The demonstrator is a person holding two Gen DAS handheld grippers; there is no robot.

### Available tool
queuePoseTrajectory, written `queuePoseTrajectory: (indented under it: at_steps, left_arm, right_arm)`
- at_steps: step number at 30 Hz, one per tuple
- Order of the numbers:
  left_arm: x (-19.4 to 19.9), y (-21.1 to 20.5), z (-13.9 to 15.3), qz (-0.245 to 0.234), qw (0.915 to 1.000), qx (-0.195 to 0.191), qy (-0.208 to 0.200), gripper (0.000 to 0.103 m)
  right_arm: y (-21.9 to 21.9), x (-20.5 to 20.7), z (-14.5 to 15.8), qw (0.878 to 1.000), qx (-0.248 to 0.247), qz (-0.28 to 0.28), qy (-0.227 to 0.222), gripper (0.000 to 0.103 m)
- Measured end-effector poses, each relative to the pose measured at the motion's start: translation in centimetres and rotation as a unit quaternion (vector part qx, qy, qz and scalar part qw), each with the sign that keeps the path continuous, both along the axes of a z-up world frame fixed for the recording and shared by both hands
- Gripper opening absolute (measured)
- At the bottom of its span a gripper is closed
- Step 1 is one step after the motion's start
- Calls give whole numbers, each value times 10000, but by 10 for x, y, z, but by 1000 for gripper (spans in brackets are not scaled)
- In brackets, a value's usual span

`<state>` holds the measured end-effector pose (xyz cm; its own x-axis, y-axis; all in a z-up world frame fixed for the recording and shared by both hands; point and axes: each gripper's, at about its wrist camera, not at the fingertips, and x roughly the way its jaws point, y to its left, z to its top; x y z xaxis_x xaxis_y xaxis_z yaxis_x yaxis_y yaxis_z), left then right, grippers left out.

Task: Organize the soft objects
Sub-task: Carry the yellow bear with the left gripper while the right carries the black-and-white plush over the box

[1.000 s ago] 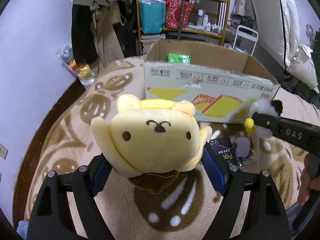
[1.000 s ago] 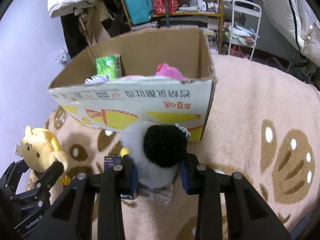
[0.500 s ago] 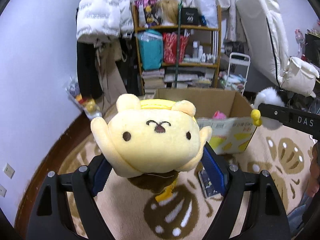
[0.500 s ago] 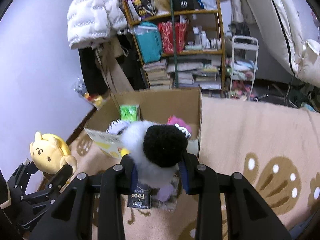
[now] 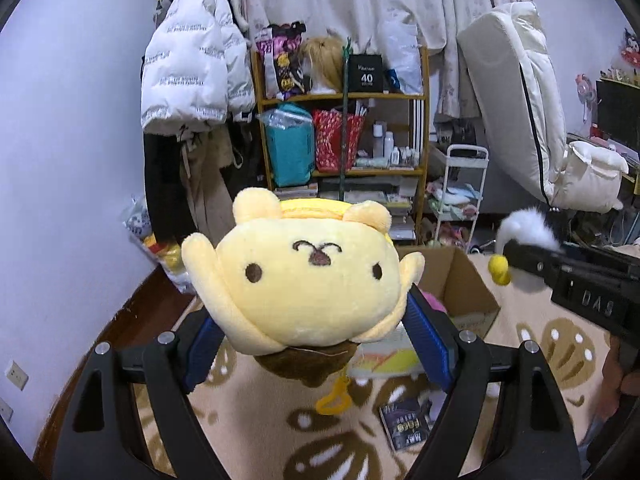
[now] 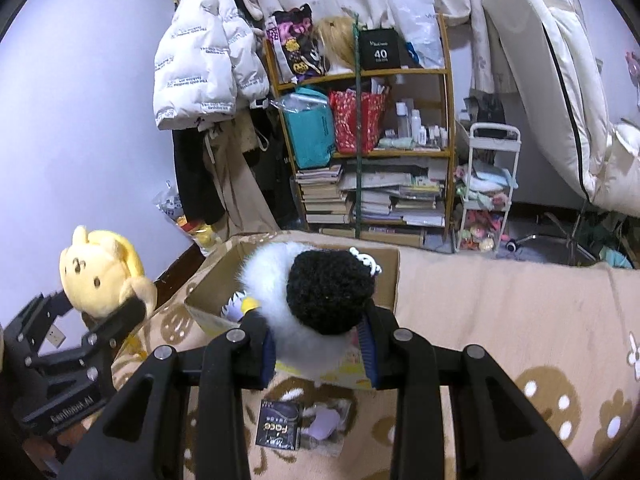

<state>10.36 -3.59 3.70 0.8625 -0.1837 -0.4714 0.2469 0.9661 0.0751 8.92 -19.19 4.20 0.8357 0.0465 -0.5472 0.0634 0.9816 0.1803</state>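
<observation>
My left gripper [image 5: 316, 340] is shut on a yellow plush dog [image 5: 304, 276] with a brown base and yellow clip, held high above the bed; it also shows in the right wrist view [image 6: 100, 272]. My right gripper [image 6: 320, 344] is shut on a fluffy white and black plush [image 6: 316, 300], which shows in the left wrist view [image 5: 524, 236] with a yellow pompom. An open cardboard box [image 6: 388, 272] sits on the beige blanket below and ahead of both; a pink plush [image 5: 434, 302] lies inside.
A small dark packet [image 6: 279, 424] and a purple item [image 6: 324, 426] lie on the patterned blanket [image 6: 520, 320] before the box. A cluttered shelf [image 6: 368, 152], hanging white jacket [image 6: 204, 72], white cart [image 6: 488, 188] and a mattress [image 6: 560, 80] stand behind.
Both grippers have risen well above the bed with their plush toys still held. The box has dropped lower and smaller in both views, and more of the room shows.
</observation>
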Motion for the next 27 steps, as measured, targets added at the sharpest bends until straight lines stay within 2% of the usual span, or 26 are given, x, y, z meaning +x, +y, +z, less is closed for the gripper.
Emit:
queuePoseTrajectory:
  at_steps: [3,11,18,27]
  left_arm:
    - [11,-5,6,-51,10000,24,-50,82]
    - [46,-17,7,-255,9996,-66,120,82]
    - [66,-19,-13,-206,9994,104,256,82]
    - [82,-23,-36,-191,9988,167,418,83]
  right_arm:
    - [3,7,4,10000,-54,30,-38,36]
    - [5,31,2,9999,-132,34,-38,36]
    - [9,49,-7,9996,-247,89,-70,36]
    - [8,64,-28,9992,-324,153,155,36]
